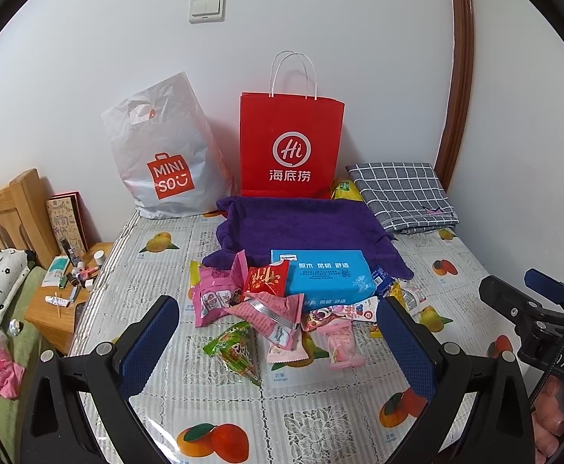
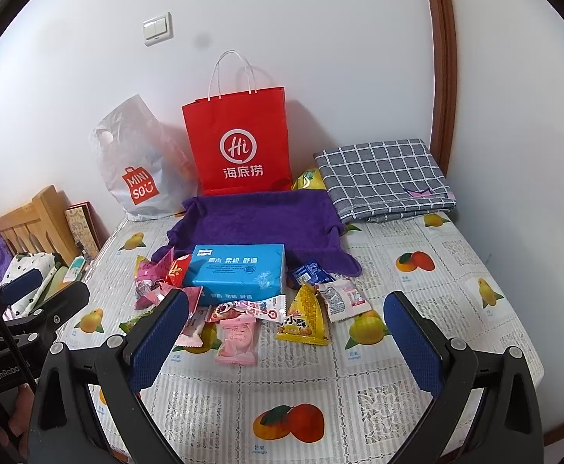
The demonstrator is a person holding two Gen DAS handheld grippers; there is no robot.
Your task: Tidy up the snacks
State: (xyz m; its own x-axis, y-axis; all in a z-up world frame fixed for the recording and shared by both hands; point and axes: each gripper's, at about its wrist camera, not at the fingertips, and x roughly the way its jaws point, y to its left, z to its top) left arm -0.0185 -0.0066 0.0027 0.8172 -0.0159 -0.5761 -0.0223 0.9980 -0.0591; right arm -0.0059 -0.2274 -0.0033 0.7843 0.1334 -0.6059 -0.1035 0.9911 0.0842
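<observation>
Nearby, snacks (image 2: 243,309) beside purple tray (image 2: 258,220)

I see a bright room with soft, even light and no harsh glare. The red bag (image 2: 239,139) throws a soft shadow on the white wall (image 2: 320,38) to its right. Both pictures are round with dark corners, straight lines bend near the edges, and the middle looks sharp.
</observation>
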